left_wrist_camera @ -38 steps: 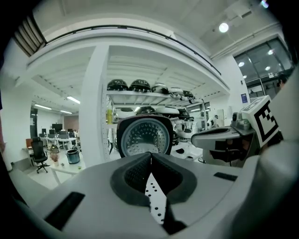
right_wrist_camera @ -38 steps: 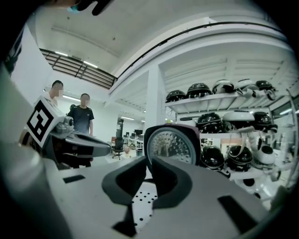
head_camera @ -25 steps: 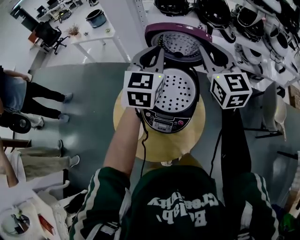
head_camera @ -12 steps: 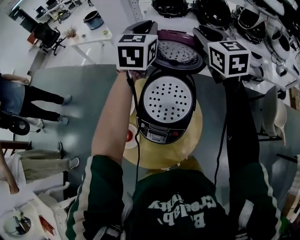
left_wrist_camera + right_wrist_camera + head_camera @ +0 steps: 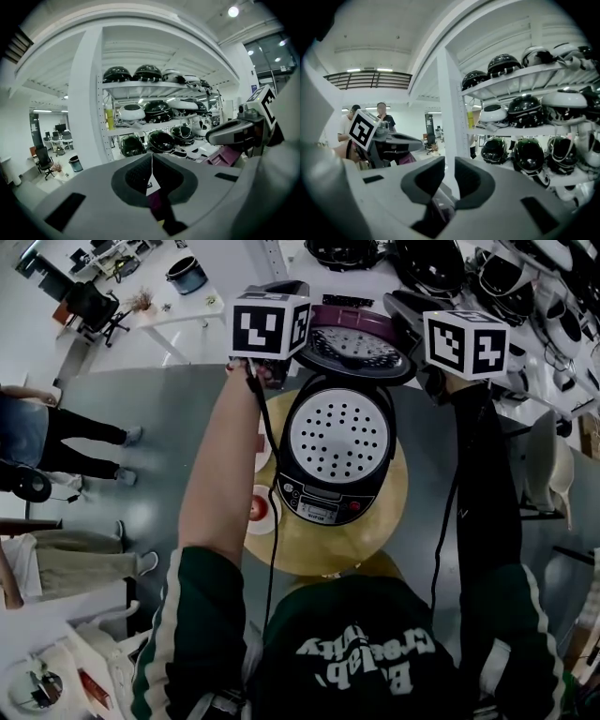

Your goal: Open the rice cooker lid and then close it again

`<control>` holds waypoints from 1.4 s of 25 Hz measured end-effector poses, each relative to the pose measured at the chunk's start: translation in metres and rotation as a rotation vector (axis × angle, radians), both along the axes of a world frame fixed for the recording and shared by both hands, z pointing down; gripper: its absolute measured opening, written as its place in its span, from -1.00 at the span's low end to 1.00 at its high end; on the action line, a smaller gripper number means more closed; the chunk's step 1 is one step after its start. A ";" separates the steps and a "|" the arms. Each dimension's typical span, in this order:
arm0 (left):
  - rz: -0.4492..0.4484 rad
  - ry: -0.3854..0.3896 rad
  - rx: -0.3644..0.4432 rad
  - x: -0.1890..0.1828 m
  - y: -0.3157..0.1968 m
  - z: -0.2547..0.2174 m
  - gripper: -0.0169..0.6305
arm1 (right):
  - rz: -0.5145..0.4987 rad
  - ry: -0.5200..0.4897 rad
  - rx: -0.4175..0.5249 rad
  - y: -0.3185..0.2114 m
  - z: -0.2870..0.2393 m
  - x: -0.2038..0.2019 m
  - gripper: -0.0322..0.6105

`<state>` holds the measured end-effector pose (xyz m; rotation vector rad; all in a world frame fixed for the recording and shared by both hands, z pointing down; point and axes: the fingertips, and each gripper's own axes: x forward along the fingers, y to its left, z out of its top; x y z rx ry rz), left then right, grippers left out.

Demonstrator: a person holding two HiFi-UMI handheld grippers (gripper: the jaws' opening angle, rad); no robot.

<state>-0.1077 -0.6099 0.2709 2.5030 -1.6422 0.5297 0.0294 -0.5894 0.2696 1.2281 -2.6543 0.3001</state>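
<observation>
A black rice cooker [image 5: 339,457] stands on a round wooden table [image 5: 389,526]. Its purple lid [image 5: 356,338] is swung up at the back, and a perforated tray [image 5: 339,432] shows in the pot. My left gripper [image 5: 281,289] is against the lid's left edge, jaws closed to a thin slit [image 5: 151,164]. My right gripper [image 5: 409,304] is at the lid's right edge, with a narrow gap [image 5: 446,173] between its pads. Both point at the shelf, and a bit of purple shows low between each pair of jaws. Contact with the lid is hidden.
A shelf of helmets [image 5: 450,268] stands right behind the cooker. A small white dish [image 5: 260,507] sits on the table's left side, with a cable [image 5: 272,559] hanging past it. People [image 5: 56,432] stand at the left, and there are desks [image 5: 178,296] farther back.
Both grippers have gone up and away from me toward the shelf. The lid has swung from partly raised to further open, uncovering the whole perforated tray.
</observation>
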 end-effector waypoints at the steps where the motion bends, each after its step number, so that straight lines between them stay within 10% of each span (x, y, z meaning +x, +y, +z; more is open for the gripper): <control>1: 0.009 0.006 -0.004 -0.001 0.007 0.001 -0.93 | -0.011 -0.006 -0.007 0.005 0.001 -0.003 -0.69; 22: 0.012 -0.049 -0.081 -0.033 0.191 0.136 -0.94 | -0.044 0.237 -0.008 0.181 0.136 -0.034 -0.62; 27: -0.025 0.037 -0.132 -0.032 0.215 0.172 -0.94 | -0.018 0.223 -0.061 0.201 0.171 -0.035 -0.62; 35: -0.067 -0.059 -0.210 -0.031 0.230 0.239 -0.95 | 0.045 0.327 -0.102 0.221 0.230 -0.043 -0.68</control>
